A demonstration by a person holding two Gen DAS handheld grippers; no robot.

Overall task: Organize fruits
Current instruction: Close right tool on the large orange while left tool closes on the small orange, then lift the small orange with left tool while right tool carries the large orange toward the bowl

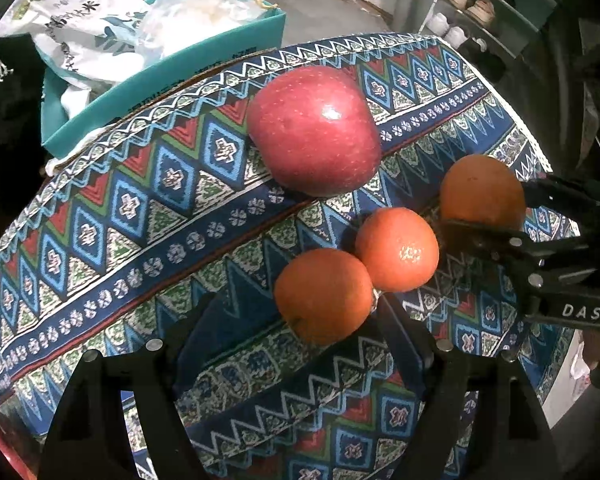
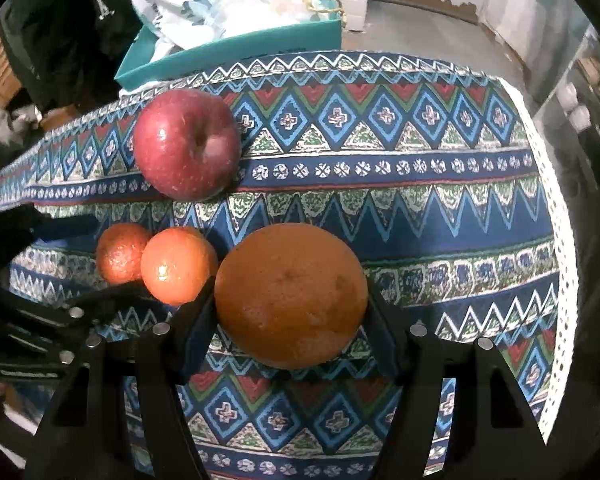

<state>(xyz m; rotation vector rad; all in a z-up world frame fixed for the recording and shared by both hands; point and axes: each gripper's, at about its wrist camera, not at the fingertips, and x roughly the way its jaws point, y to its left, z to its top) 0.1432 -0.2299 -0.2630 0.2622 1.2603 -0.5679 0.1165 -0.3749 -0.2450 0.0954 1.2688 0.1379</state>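
A red apple (image 1: pixel 314 130) lies on the patterned tablecloth (image 1: pixel 140 208); it also shows in the right wrist view (image 2: pixel 186 144). Three orange fruits lie in a row. The nearest orange (image 1: pixel 324 296) sits between the fingers of my left gripper (image 1: pixel 300 320), which is open; only the right finger looks to touch it. A middle orange (image 1: pixel 398 250) touches it. My right gripper (image 2: pixel 290 312) has its fingers against both sides of the large orange (image 2: pixel 292 294), seen far right in the left wrist view (image 1: pixel 482 192). The two smaller oranges (image 2: pixel 178 266) (image 2: pixel 120 252) lie to its left.
A teal box (image 1: pixel 172 80) with white printed bags (image 1: pixel 88 24) stands behind the table at the back left. The cloth's white edge (image 2: pixel 556 216) marks the table's right side. A shoe rack (image 1: pixel 492 4) stands at the back right. The cloth's far right is bare.
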